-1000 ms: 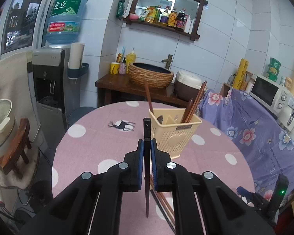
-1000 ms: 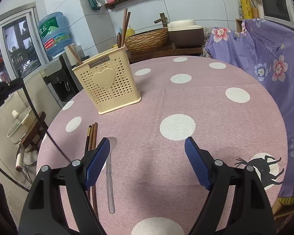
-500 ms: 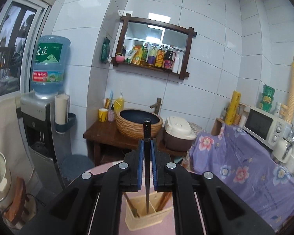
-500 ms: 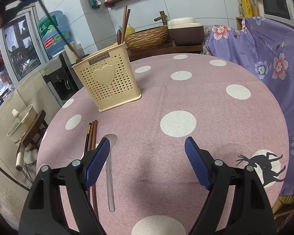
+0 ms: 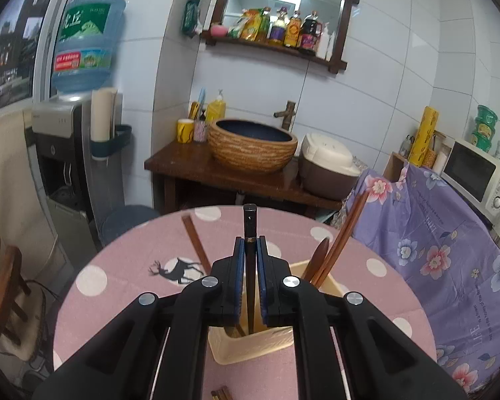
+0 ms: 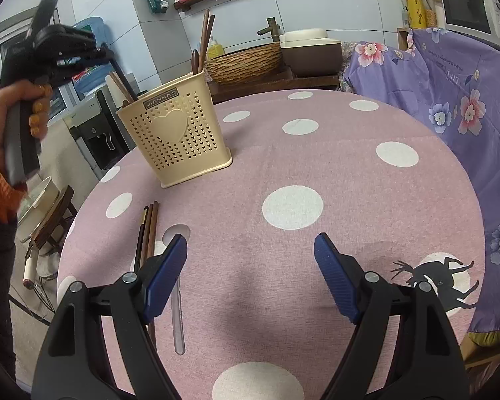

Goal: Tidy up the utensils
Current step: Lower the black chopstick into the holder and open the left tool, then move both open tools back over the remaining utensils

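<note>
Left gripper [image 5: 250, 276], jaws clamped on a dark chopstick [image 5: 250, 230] held upright over the cream utensil basket [image 6: 176, 140]. Right gripper [image 6: 250, 273], jaws wide and empty, near loose chopsticks [image 6: 148, 230] lying in front of the basket.

1. White tiled walls [image 5: 400, 76] close in the room.
2. A wooden shelf [image 5: 276, 46] with a mirror hangs on the wall, lined with bottles [image 5: 283, 26].
3. Below it a dark wooden counter [image 5: 196, 166] carries a woven basin [image 5: 251, 148], a tap [image 5: 288, 113] and a rice cooker [image 5: 330, 166].
4. A water dispenser [image 5: 58, 153] with a blue jug [image 5: 86, 40] stands left of the counter.
5. A window [image 5: 10, 43] fills the far left.
6. A round table [image 6: 350, 173] has a pink cloth with white dots.
7. A purple floral cloth [image 5: 443, 250] drapes furniture on the right.
8. A microwave [image 5: 480, 176] sits beyond that cloth.
9. A wooden stool [image 5: 3, 286] stands low on the left.
</note>
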A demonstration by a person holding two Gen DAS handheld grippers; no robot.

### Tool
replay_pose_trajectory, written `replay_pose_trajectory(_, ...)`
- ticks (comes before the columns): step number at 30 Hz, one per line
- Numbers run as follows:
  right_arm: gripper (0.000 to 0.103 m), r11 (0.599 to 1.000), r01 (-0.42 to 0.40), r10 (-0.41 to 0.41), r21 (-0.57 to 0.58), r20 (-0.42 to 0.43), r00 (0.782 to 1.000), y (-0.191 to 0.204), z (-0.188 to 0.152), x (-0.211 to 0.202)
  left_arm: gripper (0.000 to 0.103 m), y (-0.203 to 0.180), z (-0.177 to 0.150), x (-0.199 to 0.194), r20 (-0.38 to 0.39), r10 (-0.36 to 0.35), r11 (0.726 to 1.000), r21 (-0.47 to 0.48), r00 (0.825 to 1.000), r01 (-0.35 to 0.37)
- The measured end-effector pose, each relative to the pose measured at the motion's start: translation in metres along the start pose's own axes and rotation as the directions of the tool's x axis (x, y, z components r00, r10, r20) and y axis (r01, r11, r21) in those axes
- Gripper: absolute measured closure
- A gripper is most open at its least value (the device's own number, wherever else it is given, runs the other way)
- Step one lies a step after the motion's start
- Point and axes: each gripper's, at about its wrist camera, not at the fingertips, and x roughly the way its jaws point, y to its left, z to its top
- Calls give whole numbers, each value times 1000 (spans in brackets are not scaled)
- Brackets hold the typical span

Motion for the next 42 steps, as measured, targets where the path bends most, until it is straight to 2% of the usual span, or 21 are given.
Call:
replay_pose_trajectory(5,25,1000,3,-3,3,-2,1000,1,-1,1,95,2,-8,9,-28,0,1000,7,1000,0)
replay_pose_trajectory(8,25,1000,4,-4,4,-1,1000,1,-1,1,92,5,-13,8,-38,-31,1000,1,999,31)
replay_pose_trajectory(9,25,1000,4,-4,3,-2,1000,1,-1,1,84,4,-16,7,-42,-39,999,2,998,39)
replay_pose_trajectory(10,25,1000,4,-4,3,-3,1000,1,-1,2,66,5,-19,6,-46,-42,999,2,998,42)
replay_pose_trajectory(12,25,1000,6,-6,3,-6,1000,1,-1,3,44,8,-29,-2,-41,-41,999,-5,998,40)
replay_pose_trajectory(13,25,1000,6,-6,4,-8,1000,1,-2,3,43,9,-34,-6,-42,-39,999,-9,998,39)
replay_pose_trajectory(17,25,1000,10,-10,2,-17,1000,2,-3,7,43,15,-69,-19,-91,-34,999,-2,995,34)
replay_pose_trajectory(19,25,1000,11,-11,-2,-23,1000,3,-3,9,43,17,-96,-24,-142,-7,1000,24,990,11)
replay_pose_trajectory(24,24,1000,4,-5,-13,-37,999,8,-7,15,44,13,-162,-30,-249,56,994,109,967,-29)
replay_pose_trajectory(27,24,1000,-2,1,-23,-41,999,13,-9,15,50,18,-189,-28,-306,61,996,87,950,-36)
replay_pose_trajectory(32,22,999,10,-12,-45,-40,999,16,-12,13,58,24,-210,-21,-356,58,998,36,933,-48)
replay_pose_trajectory(39,21,999,9,-12,-41,-54,998,14,-15,15,60,17,-224,-20,-375,61,998,37,925,-51)
replay_pose_trajectory(42,21,999,6,-9,-41,-57,998,14,-16,16,60,13,-229,-19,-371,92,995,63,924,-73)
